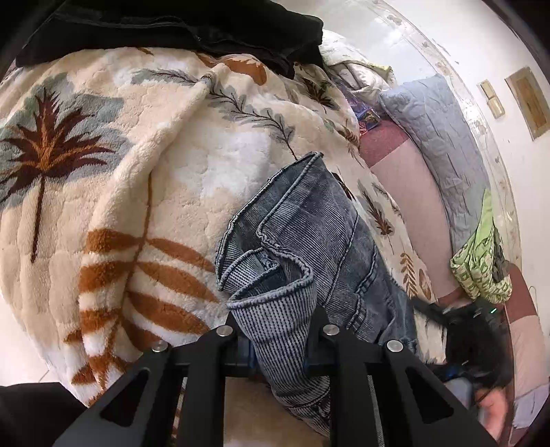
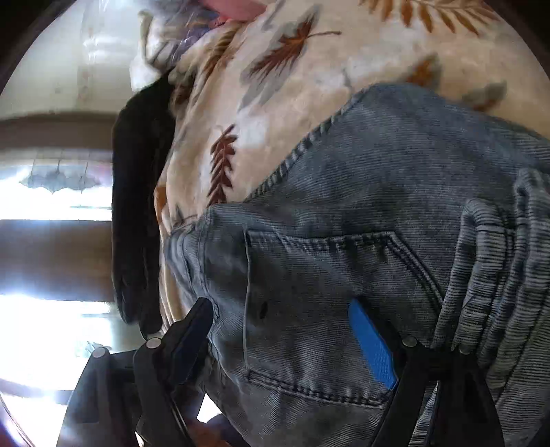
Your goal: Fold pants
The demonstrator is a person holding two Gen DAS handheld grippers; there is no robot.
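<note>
At the bottom centre of the left wrist view, my left gripper (image 1: 275, 330) was clenched on a bunched ribbed hem of the jeans (image 1: 309, 233), the cloth pinched between the two black fingers and hanging below them. In the right wrist view my right gripper (image 2: 292, 330) stood spread wide, one finger at lower left and the blue pad (image 2: 371, 347) at lower right, with the pocket panel of the jeans lying between them; I could not tell whether it had any real hold.

Behind them the jeans lay crumpled on the leaf-print fleece blanket (image 1: 103, 172), mid-frame. I judged the thick wad could slip from the left grip, and the plush blanket could drag and skew the fold. At the upper edge a black garment (image 1: 172, 27) lay close enough to get caught.
</note>
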